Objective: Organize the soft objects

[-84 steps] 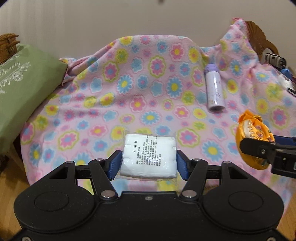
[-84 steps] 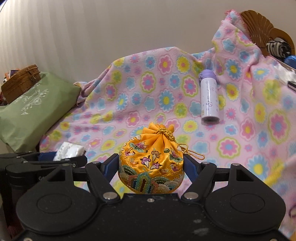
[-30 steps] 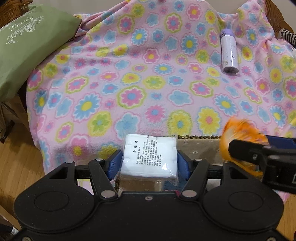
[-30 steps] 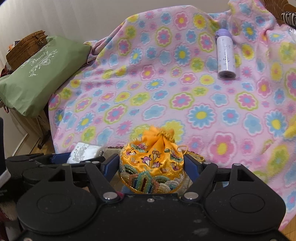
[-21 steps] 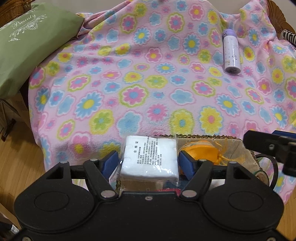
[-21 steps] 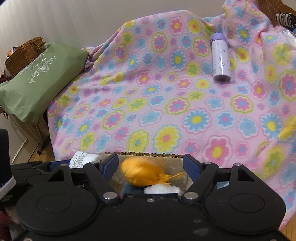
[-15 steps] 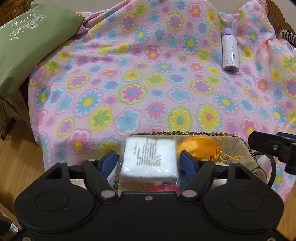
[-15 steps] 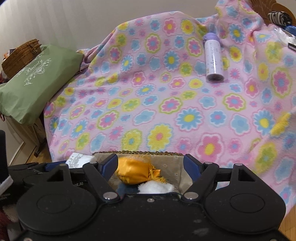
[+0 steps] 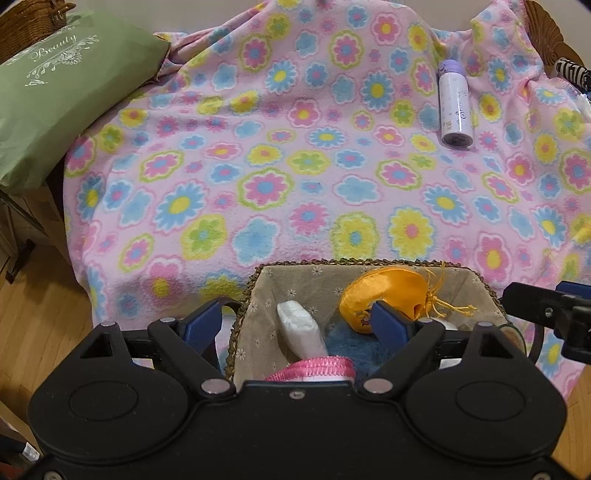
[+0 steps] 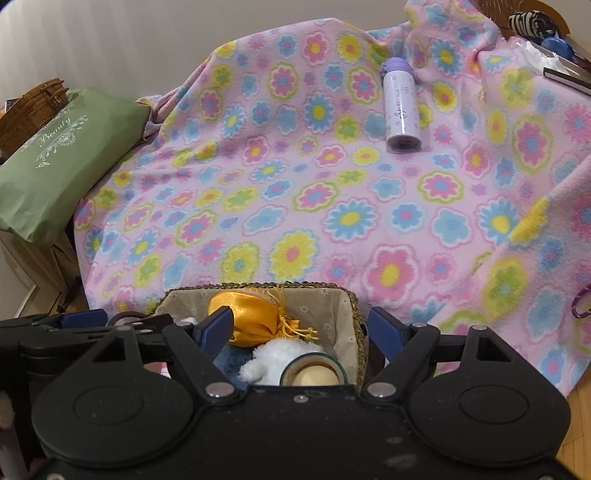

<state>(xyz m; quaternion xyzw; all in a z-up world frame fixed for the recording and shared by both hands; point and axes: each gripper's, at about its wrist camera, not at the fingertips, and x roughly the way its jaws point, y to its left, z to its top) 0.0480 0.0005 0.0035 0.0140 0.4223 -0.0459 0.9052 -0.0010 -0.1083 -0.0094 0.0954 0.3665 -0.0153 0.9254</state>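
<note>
A cloth-lined woven basket (image 9: 258, 295) stands at the near edge of the flowered blanket (image 9: 295, 166). Inside it a white packet (image 9: 301, 328) leans on end beside an orange drawstring pouch (image 9: 384, 291), a blue fluffy piece (image 9: 351, 347) and a pink ribbed thing (image 9: 314, 369). My left gripper (image 9: 295, 321) hovers over the basket, its jaws opening, touching nothing. My right gripper (image 10: 301, 328) hangs over the same basket (image 10: 354, 306), jaws opening and empty. Below it lie the pouch (image 10: 251, 321), a white fluffy item (image 10: 280, 354) and a green-rimmed roll (image 10: 314, 373).
A purple-capped white bottle (image 9: 455, 107) lies on the blanket at the far right. A green bag (image 9: 55, 92) and a wicker basket (image 9: 22, 18) sit at the back left. Wooden floor (image 9: 37, 314) shows left of the blanket.
The left jaws spread and the white packet dropped into the basket. The right jaws let the orange pouch fall in, where it now lies on its side.
</note>
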